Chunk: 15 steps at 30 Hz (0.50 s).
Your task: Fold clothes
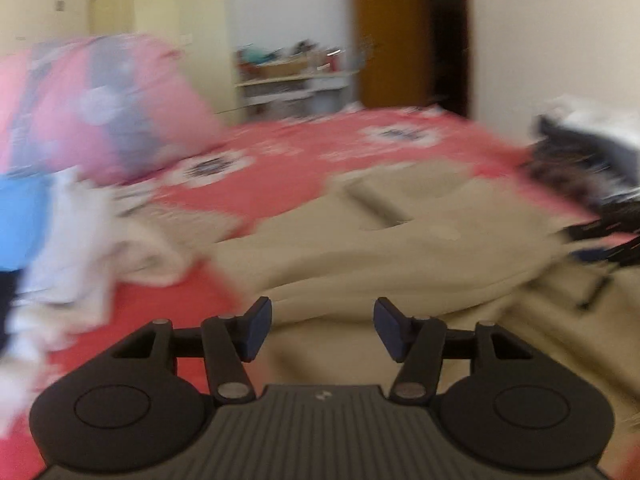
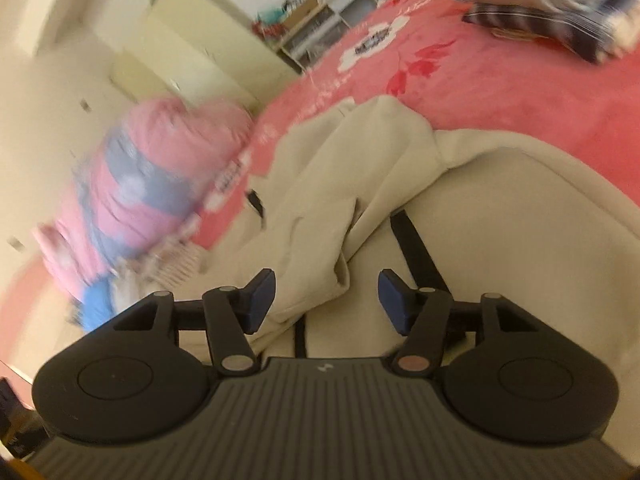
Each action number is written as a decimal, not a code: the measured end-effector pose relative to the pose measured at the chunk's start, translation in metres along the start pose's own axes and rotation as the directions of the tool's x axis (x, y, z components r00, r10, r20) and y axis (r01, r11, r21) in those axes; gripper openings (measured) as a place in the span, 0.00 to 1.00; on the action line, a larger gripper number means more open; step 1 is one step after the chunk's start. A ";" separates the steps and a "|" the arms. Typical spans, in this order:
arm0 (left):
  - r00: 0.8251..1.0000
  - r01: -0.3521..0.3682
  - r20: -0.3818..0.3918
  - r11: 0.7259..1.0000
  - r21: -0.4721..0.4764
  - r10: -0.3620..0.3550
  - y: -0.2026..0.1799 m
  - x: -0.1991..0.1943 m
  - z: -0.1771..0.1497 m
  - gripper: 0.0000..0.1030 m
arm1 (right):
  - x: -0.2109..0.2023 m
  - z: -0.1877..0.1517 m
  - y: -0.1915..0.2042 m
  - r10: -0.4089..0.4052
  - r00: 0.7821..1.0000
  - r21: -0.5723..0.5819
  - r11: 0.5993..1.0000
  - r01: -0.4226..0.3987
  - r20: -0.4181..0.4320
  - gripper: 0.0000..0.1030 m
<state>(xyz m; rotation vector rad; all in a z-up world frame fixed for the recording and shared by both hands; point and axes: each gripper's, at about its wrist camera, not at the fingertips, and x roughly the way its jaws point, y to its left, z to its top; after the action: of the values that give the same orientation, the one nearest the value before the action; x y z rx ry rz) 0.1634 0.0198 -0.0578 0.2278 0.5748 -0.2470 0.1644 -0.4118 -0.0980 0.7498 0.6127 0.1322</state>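
The beige garment (image 2: 460, 208) lay spread on the pink bedspread (image 2: 520, 92), just ahead of and beneath both tools; its folded sleeve ran lengthwise away from the right gripper (image 2: 327, 300), toward the pink pillow (image 2: 160, 184); that gripper's jaws stood apart, cloth under the gap but nothing pinched; it looked the nearer to a loose hem. The left gripper (image 1: 323, 328) hovered over the garment's near edge, jaws likewise apart and empty. Beyond the garment the bedspread offered open room; the striped clothes (image 2: 532, 20) sat well apart at the far corner.
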 end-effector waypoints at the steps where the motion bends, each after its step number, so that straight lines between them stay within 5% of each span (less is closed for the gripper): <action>1: 1.000 -0.024 -0.009 1.000 0.003 0.024 0.008 0.008 -0.003 0.57 | 0.007 0.002 0.002 -0.019 0.999 -0.015 1.000 0.019 -0.027 0.55; 2: 0.999 -0.042 -0.016 0.999 0.005 0.042 0.015 0.017 -0.006 0.56 | 0.011 0.003 0.005 -0.031 0.999 -0.031 0.999 0.030 -0.040 0.56; 5: 0.999 -0.037 -0.011 0.999 0.010 0.037 0.018 0.036 -0.014 0.55 | 0.015 0.004 0.017 -0.084 0.995 -0.109 0.991 0.079 -0.046 0.36; 10: 1.000 -0.009 0.011 1.000 0.023 0.009 0.018 0.062 -0.025 0.53 | -0.002 0.009 0.077 -0.220 0.972 -0.377 0.896 0.234 0.082 0.39; 12: 1.000 0.011 0.026 0.999 0.031 -0.012 0.016 0.069 -0.027 0.46 | 0.001 0.008 0.114 -0.158 0.982 -0.506 0.841 0.190 0.106 0.42; 15: 0.997 0.047 0.052 0.998 0.030 -0.049 0.015 0.073 -0.032 0.35 | 0.040 0.005 0.171 -0.009 0.999 -0.642 0.767 -0.017 -0.037 0.49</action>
<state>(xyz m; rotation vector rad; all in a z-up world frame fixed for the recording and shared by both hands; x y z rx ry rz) 0.2112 0.0309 -0.1227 0.2350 0.5256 -0.3072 0.2166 -0.2768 0.0007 0.0739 0.5516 0.3438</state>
